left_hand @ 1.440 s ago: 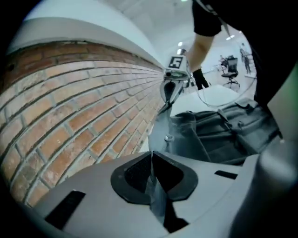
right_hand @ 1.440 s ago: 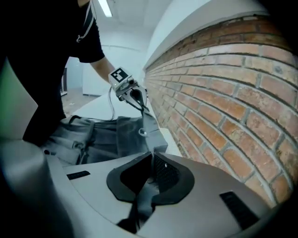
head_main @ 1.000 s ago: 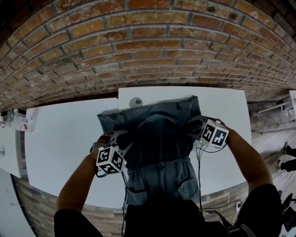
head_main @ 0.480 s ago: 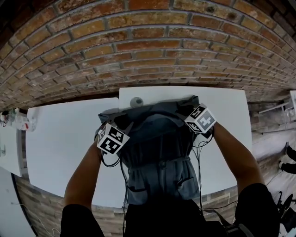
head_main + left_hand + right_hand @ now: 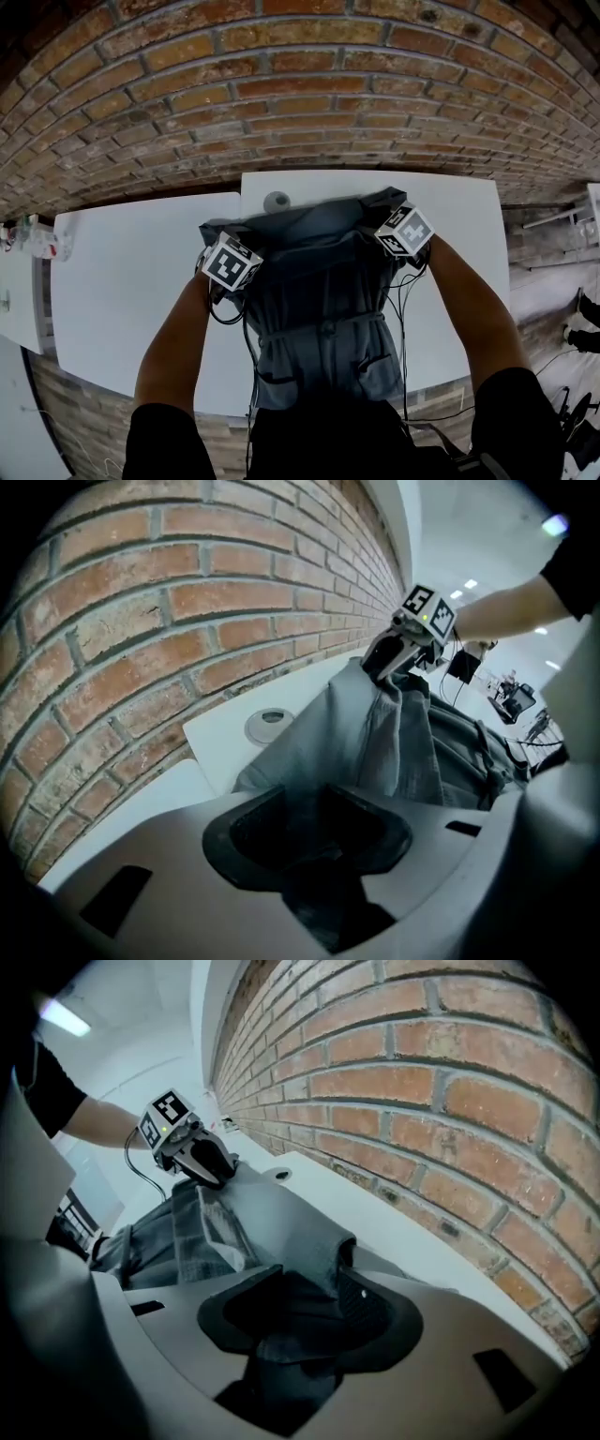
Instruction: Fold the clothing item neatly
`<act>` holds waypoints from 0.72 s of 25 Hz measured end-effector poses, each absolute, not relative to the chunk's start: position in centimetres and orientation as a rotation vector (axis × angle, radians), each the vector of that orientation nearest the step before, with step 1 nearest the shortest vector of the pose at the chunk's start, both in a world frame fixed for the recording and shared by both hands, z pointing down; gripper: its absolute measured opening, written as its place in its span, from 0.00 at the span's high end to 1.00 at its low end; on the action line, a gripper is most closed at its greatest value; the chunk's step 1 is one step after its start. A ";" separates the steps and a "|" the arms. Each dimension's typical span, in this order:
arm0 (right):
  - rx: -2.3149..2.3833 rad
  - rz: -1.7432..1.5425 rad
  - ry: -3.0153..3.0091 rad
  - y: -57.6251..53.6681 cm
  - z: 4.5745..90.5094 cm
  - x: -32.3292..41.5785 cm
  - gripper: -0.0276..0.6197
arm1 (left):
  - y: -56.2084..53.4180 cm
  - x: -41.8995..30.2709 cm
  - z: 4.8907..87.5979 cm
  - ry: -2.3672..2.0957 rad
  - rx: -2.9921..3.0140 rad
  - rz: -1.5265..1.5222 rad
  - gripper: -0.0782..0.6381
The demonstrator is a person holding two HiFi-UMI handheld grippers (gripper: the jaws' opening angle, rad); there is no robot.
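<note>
A grey-blue garment (image 5: 319, 281) lies lengthwise on the white table (image 5: 459, 225), its near end hanging over the front edge toward me. My left gripper (image 5: 217, 247) is shut on the garment's far left corner (image 5: 309, 761); dark cloth fills its jaws. At the far right corner, my right gripper (image 5: 388, 210) has its jaws opening. Cloth (image 5: 291, 1232) still lies between them, but the ribbed right pad (image 5: 361, 1305) shows bare beside it. Each gripper view also shows the other gripper, the right (image 5: 394, 656) and the left (image 5: 204, 1162), at the opposite corner.
A brick wall (image 5: 300, 103) rises just behind the table's far edge. A round grey cable grommet (image 5: 276, 202) sits in the tabletop near the garment's far edge. A second white table (image 5: 122, 281) adjoins on the left, with small items (image 5: 37, 246) at its left end. Cables (image 5: 405, 309) hang from the right gripper.
Both grippers have moved away from me toward the wall, drawing the garment's far edge up the table. The right gripper's jaws have parted.
</note>
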State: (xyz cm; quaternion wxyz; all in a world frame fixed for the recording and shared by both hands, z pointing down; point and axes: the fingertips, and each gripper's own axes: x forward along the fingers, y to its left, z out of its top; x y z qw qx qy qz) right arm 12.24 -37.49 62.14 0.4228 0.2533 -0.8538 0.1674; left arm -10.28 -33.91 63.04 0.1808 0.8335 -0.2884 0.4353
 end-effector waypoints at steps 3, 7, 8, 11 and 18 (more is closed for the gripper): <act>0.585 0.429 -2.132 -35.6 60.9 11.6 0.53 | -33.5 -10.6 61.6 -0.856 2.409 1.203 0.70; 0.589 0.358 -2.121 -31.2 59.3 11.6 0.52 | -30.5 -11.9 59.1 -0.880 2.465 1.167 0.70; 0.612 0.365 -2.130 -30.0 58.8 11.6 0.52 | -29.5 -12.2 58.5 -0.883 2.483 1.153 0.70; 0.729 0.390 -2.175 -27.1 56.5 11.4 0.52 | -27.1 -13.3 56.5 -0.914 2.564 1.098 0.70; 0.957 0.397 -2.282 -19.6 52.4 9.1 0.55 | -20.6 -17.4 54.8 -0.985 2.547 1.051 0.86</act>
